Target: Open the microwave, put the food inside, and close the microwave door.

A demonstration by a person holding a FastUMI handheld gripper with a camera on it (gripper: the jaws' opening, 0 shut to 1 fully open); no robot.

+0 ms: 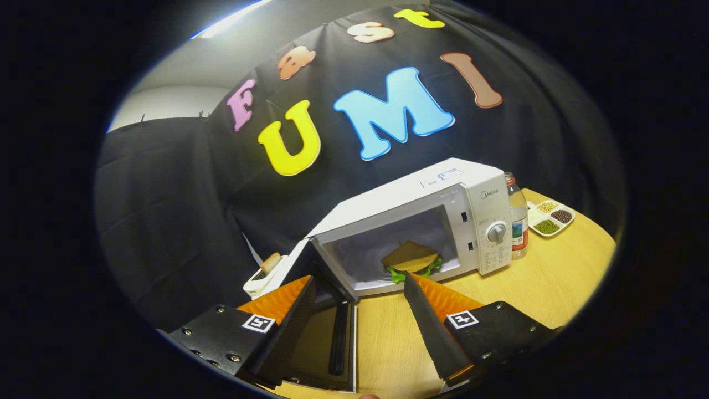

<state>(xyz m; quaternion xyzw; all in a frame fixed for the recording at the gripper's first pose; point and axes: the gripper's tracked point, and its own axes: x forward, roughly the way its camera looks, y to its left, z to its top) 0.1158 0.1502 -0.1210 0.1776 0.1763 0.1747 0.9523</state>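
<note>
The white microwave (437,194) stands on the wooden table (532,282) just ahead of my fingers. Its door (324,332) is swung wide open towards me, with its dark window and handle bar lying between the fingers, close to the left one. Inside the cavity sits the food, a sandwich (411,259) with brown bread and green lettuce, just beyond the right fingertip. My gripper (359,280) is open, and its fingers press on nothing.
A white toaster (265,276) with a slice of bread stands left of the microwave, behind the door. On the right are a water bottle (519,221) and a white divided tray (551,217) of beans. Black cloth walls close the back and left.
</note>
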